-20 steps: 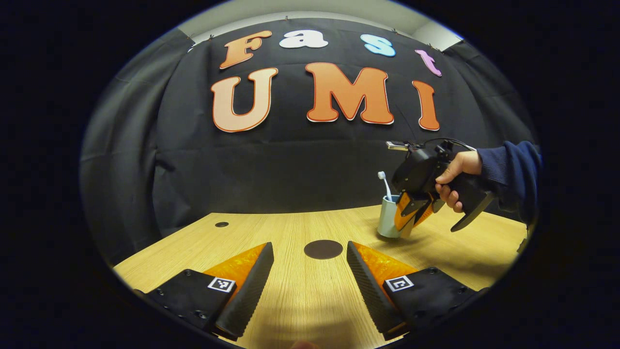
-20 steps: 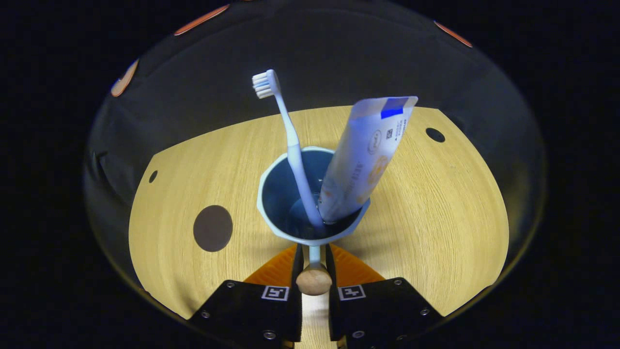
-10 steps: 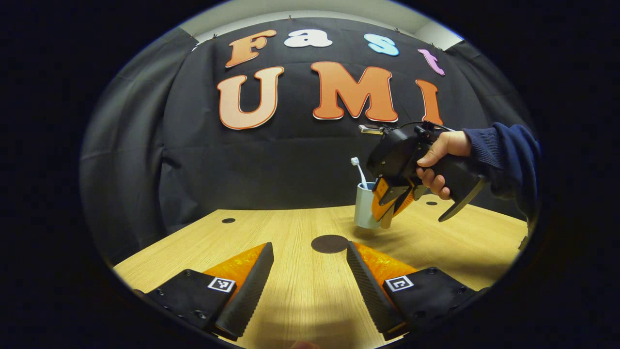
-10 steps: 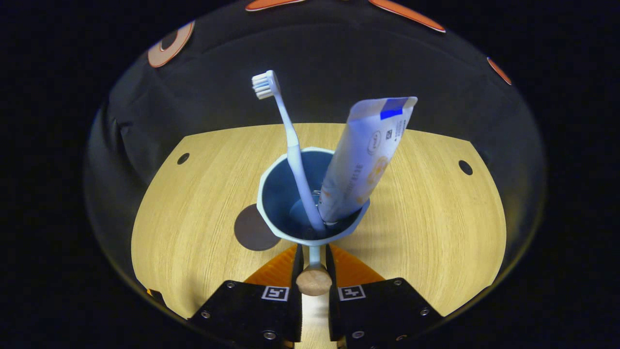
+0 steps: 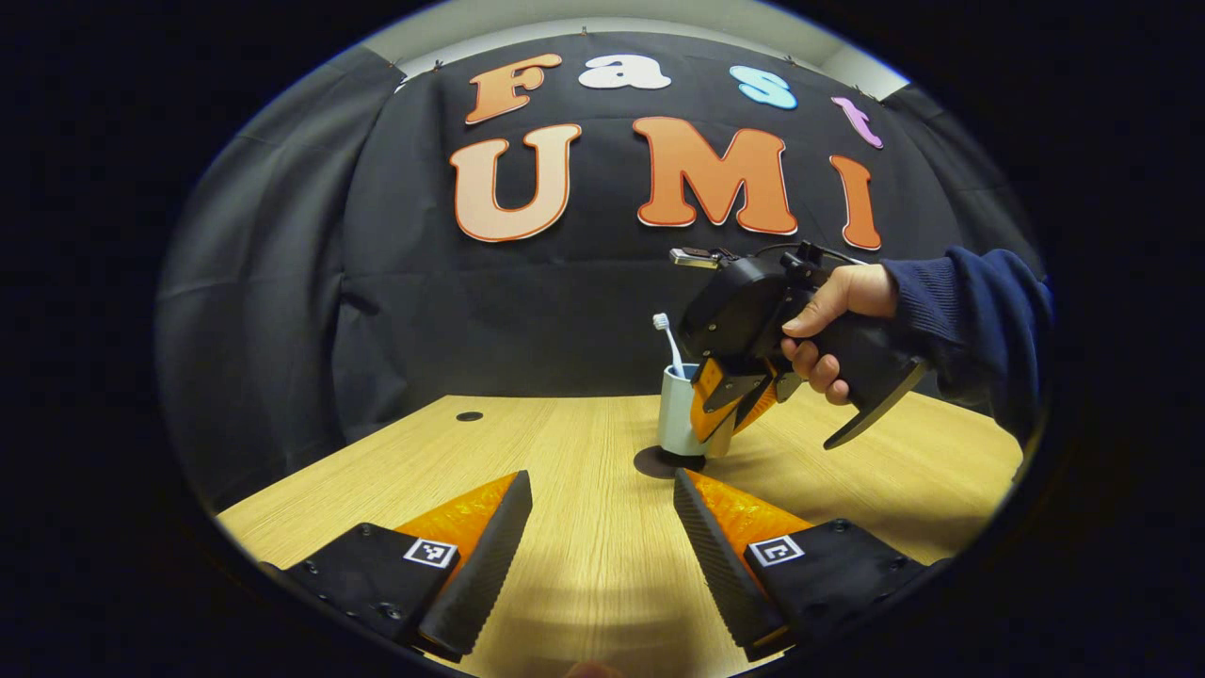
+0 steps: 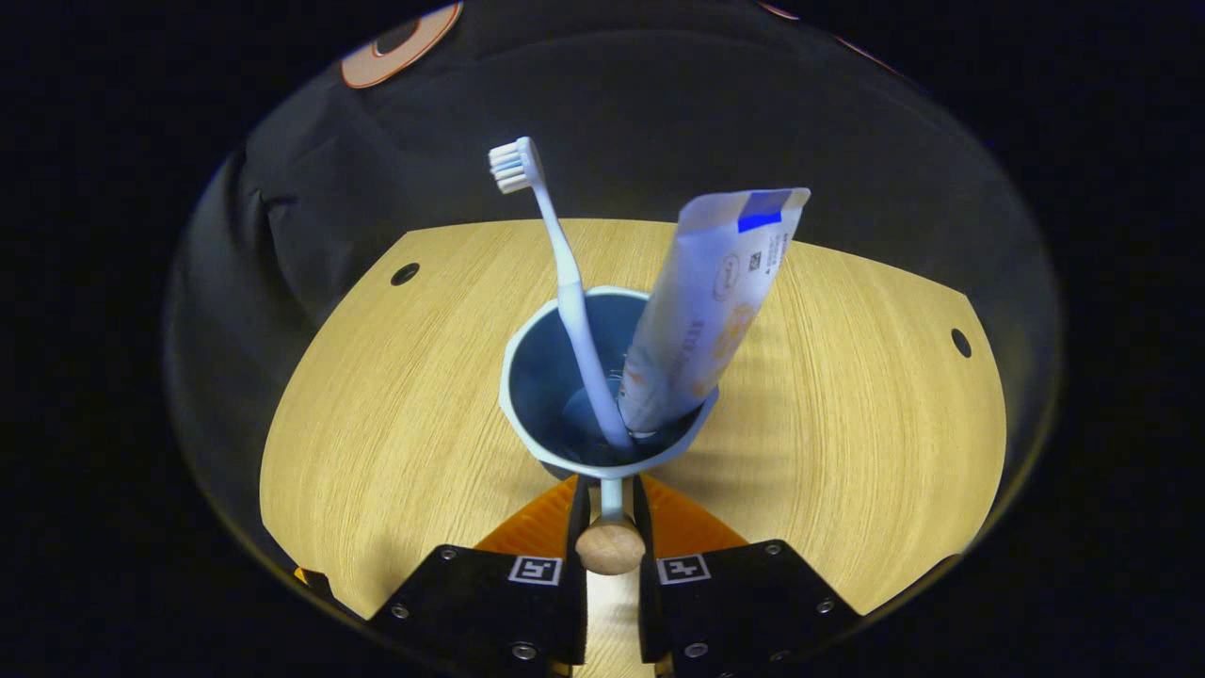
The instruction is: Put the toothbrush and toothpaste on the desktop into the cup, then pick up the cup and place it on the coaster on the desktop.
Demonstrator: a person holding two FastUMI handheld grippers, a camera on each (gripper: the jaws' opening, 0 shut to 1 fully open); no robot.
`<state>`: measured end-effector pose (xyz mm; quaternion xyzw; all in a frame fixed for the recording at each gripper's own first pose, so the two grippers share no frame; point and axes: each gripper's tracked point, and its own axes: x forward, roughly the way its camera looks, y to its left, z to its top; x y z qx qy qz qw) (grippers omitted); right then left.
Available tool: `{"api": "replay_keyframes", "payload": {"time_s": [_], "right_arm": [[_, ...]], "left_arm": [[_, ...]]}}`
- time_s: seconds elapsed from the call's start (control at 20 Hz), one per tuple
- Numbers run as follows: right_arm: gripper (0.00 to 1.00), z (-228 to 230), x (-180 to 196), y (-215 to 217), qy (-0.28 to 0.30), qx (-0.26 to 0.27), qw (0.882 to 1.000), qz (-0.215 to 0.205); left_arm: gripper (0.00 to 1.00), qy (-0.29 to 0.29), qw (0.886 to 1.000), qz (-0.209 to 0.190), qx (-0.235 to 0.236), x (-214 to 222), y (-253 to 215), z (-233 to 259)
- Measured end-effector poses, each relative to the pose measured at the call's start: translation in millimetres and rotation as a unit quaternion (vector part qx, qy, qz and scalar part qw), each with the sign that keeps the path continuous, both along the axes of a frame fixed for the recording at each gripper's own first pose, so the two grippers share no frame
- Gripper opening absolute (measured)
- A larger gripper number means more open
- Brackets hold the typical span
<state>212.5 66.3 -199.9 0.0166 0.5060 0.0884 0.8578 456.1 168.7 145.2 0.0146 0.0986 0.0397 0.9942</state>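
Right gripper view looks down on the wooden worktop (image 6: pixel 847 395) and the pale blue cup (image 6: pixel 537 377), whose handle the right gripper (image 6: pixel 610 513) pinches. That narrow pinch could let the cup swing or tip on release. In the left gripper view the cup sits on or just above the dark coaster (image 5: pixel 654 461), slightly off-centre, I judge. The toothpaste (image 6: pixel 706 301) tube leans right, top-heavy; the slim toothbrush (image 6: pixel 555 264) leans left. The left gripper (image 5: pixel 602 527) hangs spread, empty.

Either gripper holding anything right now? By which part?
Right gripper grips the cup by its handle, toothbrush and toothpaste inside. Left gripper is open, holding nothing.
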Motion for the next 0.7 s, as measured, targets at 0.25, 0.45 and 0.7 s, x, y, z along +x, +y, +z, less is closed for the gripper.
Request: {"api": "replay_keyframes", "payload": {"time_s": [0.25, 0.45, 0.7], "right_arm": [[0.22, 2, -5, -3, 0.02, -0.013, 1.0, 0.005], [0.22, 2, 1, -3, 0.005, -0.019, 1.0, 0.022], [0.27, 10, 0, 1, -0.001, 0.026, 0.999, 0.019]], "left_arm": [[0.96, 0.008, 1.0, 0.008, -0.002, -4, 9, -7], [0.96, 0.017, 1.0, 0.011, -0.012, -5, 10, -15], [0.96, 0.018, 1.0, 0.009, -0.006, -4, 4, -14]]}}
